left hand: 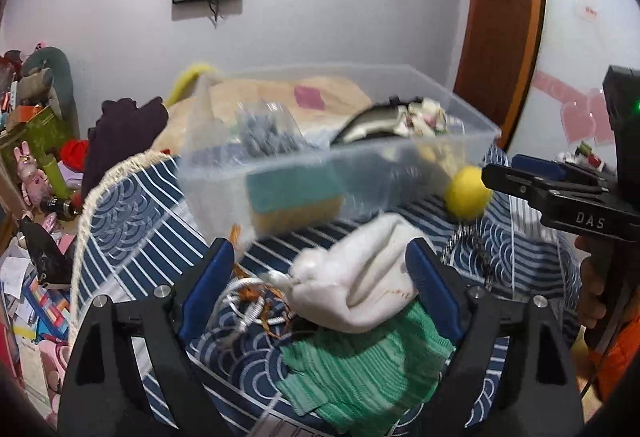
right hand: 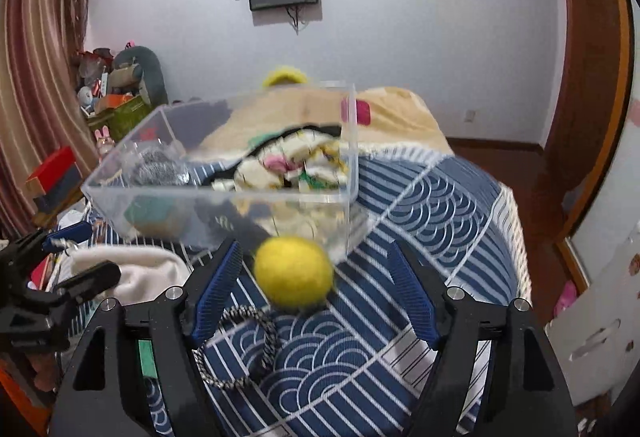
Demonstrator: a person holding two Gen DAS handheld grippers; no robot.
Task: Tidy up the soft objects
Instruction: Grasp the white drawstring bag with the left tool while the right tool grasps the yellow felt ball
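Observation:
A clear plastic bin (left hand: pixel 332 161) stands on the blue wave-pattern cloth (left hand: pixel 132 213) and holds a green-yellow sponge (left hand: pixel 294 197), a steel scourer and patterned fabric. My left gripper (left hand: pixel 320 285) is open around a white cloth (left hand: pixel 360 273) that lies over a green knit cloth (left hand: pixel 360 373). My right gripper (right hand: pixel 312 297) is open with a yellow felt ball (right hand: pixel 294 271) between its fingers, just in front of the bin (right hand: pixel 224 193). The ball also shows in the left wrist view (left hand: pixel 468 191), beside the right gripper's fingers (left hand: pixel 532 177).
A black-and-white cord loop (right hand: pixel 244 345) lies on the cloth under the right gripper. Metal rings and orange wire (left hand: pixel 248 305) lie left of the white cloth. A beige blanket (right hand: pixel 400 113) is behind the bin. Cluttered boxes and toys (left hand: pixel 36 141) stand at the left.

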